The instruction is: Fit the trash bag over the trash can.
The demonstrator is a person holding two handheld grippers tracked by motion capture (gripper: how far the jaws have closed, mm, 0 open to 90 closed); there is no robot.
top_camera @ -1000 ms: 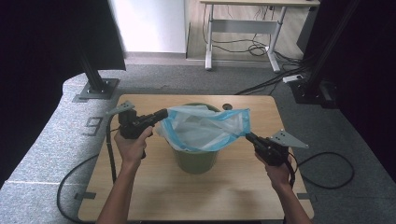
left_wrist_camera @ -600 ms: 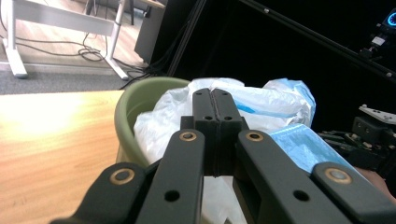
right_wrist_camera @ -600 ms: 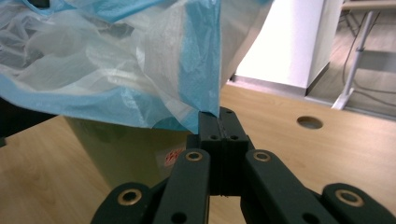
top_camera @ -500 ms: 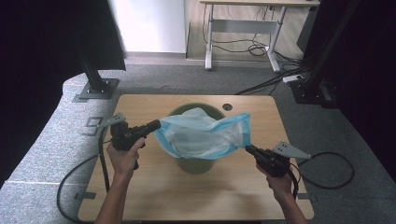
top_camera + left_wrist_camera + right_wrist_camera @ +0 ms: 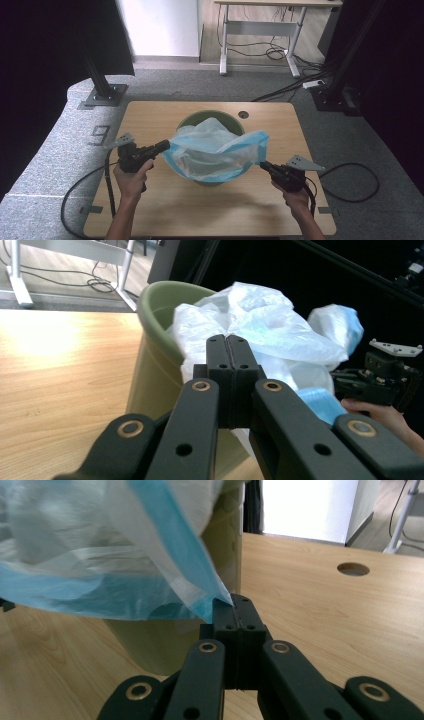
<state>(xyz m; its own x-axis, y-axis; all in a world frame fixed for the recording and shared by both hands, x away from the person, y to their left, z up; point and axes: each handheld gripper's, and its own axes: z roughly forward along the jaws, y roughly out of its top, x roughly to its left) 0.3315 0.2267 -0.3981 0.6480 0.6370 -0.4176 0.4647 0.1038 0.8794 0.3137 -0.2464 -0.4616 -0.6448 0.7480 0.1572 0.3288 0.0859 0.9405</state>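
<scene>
An olive green bin [image 5: 210, 114] stands mid-table, and a blue and white plastic bag [image 5: 215, 150] is stretched across its mouth. My left gripper [image 5: 166, 145] is shut on the bag's left edge, beside the bin. In the left gripper view the closed jaws [image 5: 230, 337] pinch white film of the bag [image 5: 260, 325] next to the bin's wall [image 5: 155, 355]. My right gripper [image 5: 262, 164] is shut on the bag's right corner. The right gripper view shows its tips [image 5: 234, 600] clamping the blue edge of the bag [image 5: 100, 555] in front of the bin [image 5: 225, 545].
The wooden table [image 5: 150, 115] has a round cable hole [image 5: 243, 114] behind the bin. Black cables [image 5: 350, 180] trail off both sides onto the grey floor. A white desk frame [image 5: 260, 25] and black stand bases [image 5: 102, 95] stand beyond the table.
Both grippers have sunk and come nearer the table's front edge, still holding the bag. The bag has come down lower over the bin.
</scene>
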